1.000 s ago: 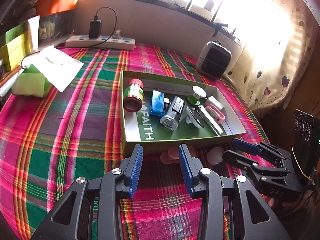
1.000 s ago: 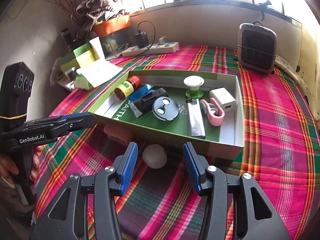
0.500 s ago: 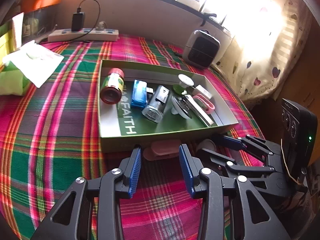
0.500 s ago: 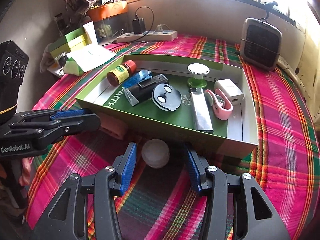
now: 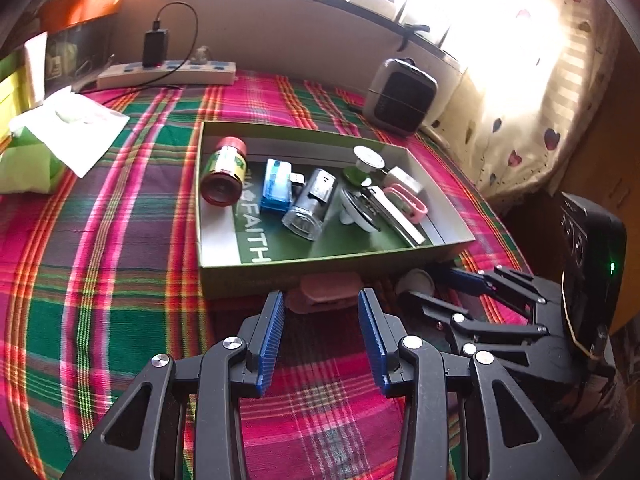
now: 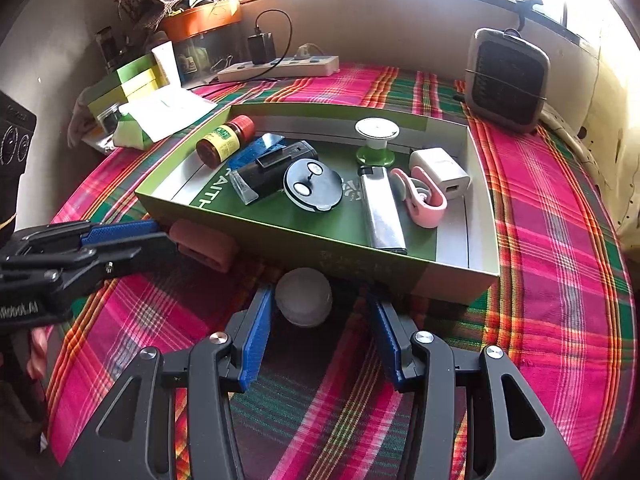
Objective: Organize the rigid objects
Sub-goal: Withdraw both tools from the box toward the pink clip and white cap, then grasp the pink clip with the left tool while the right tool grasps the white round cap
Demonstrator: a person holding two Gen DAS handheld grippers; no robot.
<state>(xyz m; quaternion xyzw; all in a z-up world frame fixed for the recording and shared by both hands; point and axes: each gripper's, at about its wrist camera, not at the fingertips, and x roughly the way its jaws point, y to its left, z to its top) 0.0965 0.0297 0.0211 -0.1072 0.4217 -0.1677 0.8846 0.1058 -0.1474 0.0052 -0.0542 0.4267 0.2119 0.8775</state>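
Left claw (image 5: 321, 304) spread, nothing pinched, blue pads flanking but clear of a pink case (image 5: 326, 290) lying on the plaid cloth (image 5: 120, 240) against the near wall of the green box (image 5: 248, 278). Right claw (image 6: 320, 308) likewise spread, its left pad just beside a white round object (image 6: 304, 296) resting on the cloth at the box's near wall, right pad apart from it. Box sits mid-worktop and holds a red-capped bottle (image 6: 226, 142), blue item (image 5: 276, 184), black device (image 6: 276, 168), round black piece (image 6: 314, 186), silver lighter (image 6: 382, 210), pink clip (image 6: 422, 200), white charger (image 6: 440, 172) and green-based stand (image 6: 376, 140); heater (image 6: 506, 80) and power strip (image 6: 280, 68) along the far edge.
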